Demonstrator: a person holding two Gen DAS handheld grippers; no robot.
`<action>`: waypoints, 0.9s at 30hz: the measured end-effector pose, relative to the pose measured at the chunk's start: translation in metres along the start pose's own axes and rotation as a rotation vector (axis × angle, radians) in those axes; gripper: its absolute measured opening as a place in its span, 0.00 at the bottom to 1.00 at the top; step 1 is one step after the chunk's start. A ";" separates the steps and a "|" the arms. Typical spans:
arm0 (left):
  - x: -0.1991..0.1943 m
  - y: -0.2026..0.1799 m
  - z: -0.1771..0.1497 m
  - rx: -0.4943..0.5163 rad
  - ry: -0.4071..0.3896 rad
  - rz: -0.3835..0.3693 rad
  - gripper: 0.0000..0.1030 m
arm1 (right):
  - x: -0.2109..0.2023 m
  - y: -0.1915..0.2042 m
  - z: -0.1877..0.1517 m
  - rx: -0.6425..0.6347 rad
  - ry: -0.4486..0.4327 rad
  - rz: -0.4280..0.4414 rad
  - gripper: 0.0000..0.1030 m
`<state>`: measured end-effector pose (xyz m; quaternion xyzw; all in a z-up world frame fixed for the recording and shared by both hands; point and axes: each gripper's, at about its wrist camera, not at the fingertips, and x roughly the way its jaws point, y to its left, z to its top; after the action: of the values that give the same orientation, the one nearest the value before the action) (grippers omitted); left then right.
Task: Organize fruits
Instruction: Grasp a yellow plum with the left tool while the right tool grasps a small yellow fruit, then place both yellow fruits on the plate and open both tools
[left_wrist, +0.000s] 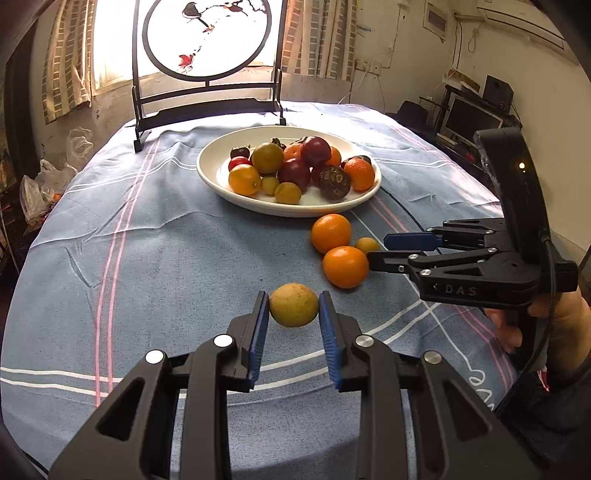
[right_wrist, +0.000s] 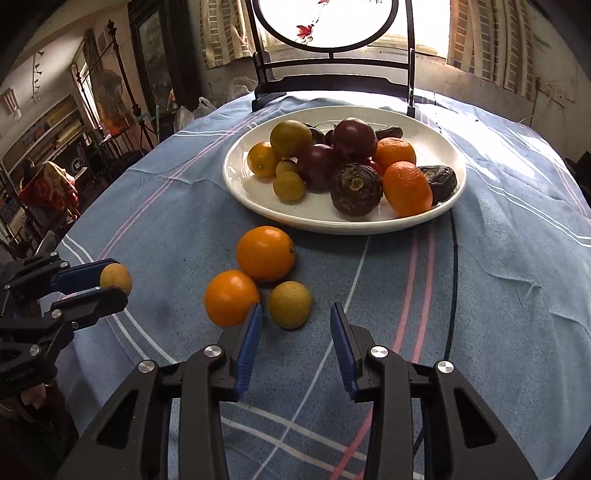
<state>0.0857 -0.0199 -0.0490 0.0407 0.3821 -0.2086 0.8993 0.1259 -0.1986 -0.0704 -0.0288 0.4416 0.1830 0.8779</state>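
Yellow-brown fruit: you have it pinched between the blue pads of your left gripper, toward the left of the loose fruit; in the right wrist view it appears lifted off the cloth, though I judge that rather than see it plainly.
Left gripper: closed down narrow on that small fruit, pads touching both its sides. Keep the squeeze light, since I expect the skin to be thin and the fruit to roll if the pads slip.
Step in hand: most likely carrying this fruit to the white plate. Set it down in the bare near-left part of the plate, not on top of the pile, so nothing rolls off.
Two oranges: on the blue striped tablecloth just in front of the plate, touching each other.
Small yellow-brown fruit on cloth: just beside the nearer orange.
Right gripper: open fairly wide and empty, its left pad right against the nearer orange, the small fruit ahead of the gap. Shift right before closing, so you take only the small fruit.
Plate: far centre, heaped with mixed fruit.
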 end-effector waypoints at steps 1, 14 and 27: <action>-0.001 0.002 0.000 -0.002 -0.004 -0.001 0.26 | 0.002 0.001 0.001 -0.004 0.006 0.000 0.37; -0.008 0.007 0.007 -0.014 -0.035 -0.017 0.26 | -0.023 -0.009 -0.005 0.056 -0.065 0.025 0.24; 0.039 0.014 0.122 0.000 -0.076 -0.032 0.26 | -0.066 -0.087 0.087 0.186 -0.300 -0.014 0.24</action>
<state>0.1975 -0.0487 0.0087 0.0267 0.3483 -0.2244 0.9098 0.1867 -0.2807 0.0243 0.0770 0.3206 0.1377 0.9340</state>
